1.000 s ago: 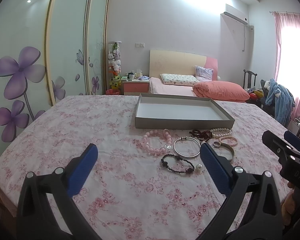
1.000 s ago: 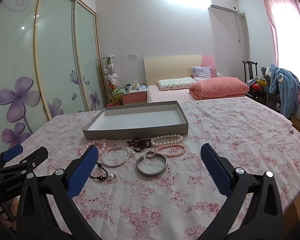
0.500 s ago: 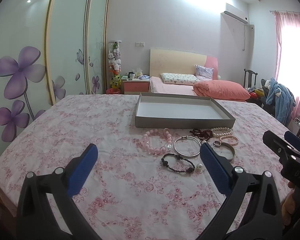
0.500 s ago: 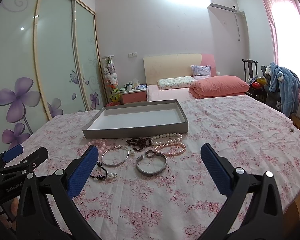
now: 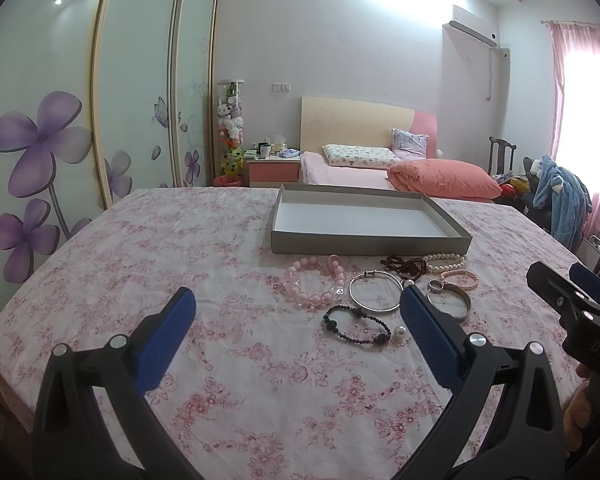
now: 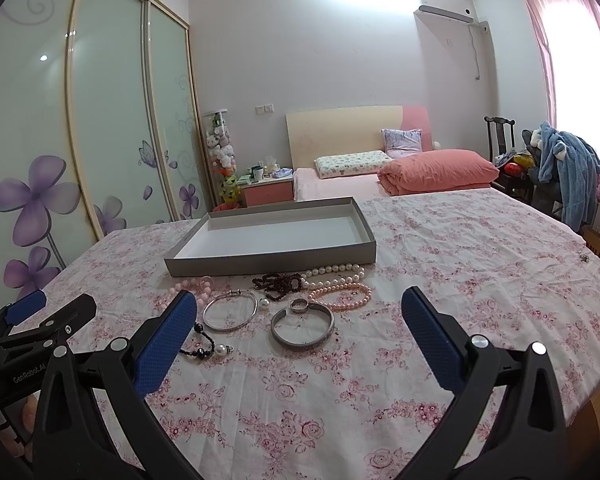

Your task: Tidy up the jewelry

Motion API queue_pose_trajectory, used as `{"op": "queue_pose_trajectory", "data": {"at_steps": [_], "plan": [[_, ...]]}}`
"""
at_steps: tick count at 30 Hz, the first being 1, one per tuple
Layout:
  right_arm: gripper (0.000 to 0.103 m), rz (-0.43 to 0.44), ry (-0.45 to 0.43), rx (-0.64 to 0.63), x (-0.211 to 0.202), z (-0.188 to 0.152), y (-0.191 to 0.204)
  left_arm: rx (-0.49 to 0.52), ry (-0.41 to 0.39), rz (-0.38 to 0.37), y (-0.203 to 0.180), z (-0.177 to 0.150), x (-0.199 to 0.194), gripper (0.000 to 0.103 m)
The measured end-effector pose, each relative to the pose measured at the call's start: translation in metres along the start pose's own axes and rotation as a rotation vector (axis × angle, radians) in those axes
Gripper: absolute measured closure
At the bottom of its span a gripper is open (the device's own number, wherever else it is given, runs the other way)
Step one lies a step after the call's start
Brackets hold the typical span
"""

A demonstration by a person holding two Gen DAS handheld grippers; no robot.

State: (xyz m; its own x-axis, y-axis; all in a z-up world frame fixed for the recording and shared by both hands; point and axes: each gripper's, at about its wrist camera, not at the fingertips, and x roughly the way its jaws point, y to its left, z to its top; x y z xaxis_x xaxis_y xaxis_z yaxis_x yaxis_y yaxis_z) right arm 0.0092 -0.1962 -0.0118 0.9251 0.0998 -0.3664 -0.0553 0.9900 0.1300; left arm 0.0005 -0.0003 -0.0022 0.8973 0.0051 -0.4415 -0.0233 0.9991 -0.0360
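A shallow grey tray (image 5: 368, 246) (image 6: 268, 258) with a white floor stands empty on the floral cloth. In front of it lie a pink bead bracelet (image 5: 314, 284), a thin silver bangle (image 5: 374, 298) (image 6: 230, 312), a black bead bracelet (image 5: 356, 326), a dark red bead string (image 5: 406, 266) (image 6: 278, 284), white pearls (image 6: 334, 271), pink pearls (image 6: 342, 296), a wide silver cuff (image 6: 302, 326) and a ring (image 6: 299, 305). My left gripper (image 5: 298, 320) is open, above the cloth before the jewelry. My right gripper (image 6: 300, 322) is open, near the cuff.
The table's right edge (image 6: 598, 396) is close to my right gripper. A bed with a pink duvet (image 5: 444, 178) lies behind the table. Wardrobe doors (image 5: 60, 120) run along the left. A chair with blue clothes (image 6: 568, 176) stands at the right.
Both grippers have drifted slightly; the jewelry and tray sit a little higher in view. Nothing was taken hold of or moved.
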Motion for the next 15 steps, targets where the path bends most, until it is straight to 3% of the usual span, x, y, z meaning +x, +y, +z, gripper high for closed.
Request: {"op": "queue_pose_trajectory", "data": {"at_steps": [15], "plan": [[0.002, 0.000, 0.004, 0.003, 0.0006, 0.0002, 0.0000, 0.001, 0.003, 0.000, -0.0001, 0.0003, 0.0004, 0.004]]}}
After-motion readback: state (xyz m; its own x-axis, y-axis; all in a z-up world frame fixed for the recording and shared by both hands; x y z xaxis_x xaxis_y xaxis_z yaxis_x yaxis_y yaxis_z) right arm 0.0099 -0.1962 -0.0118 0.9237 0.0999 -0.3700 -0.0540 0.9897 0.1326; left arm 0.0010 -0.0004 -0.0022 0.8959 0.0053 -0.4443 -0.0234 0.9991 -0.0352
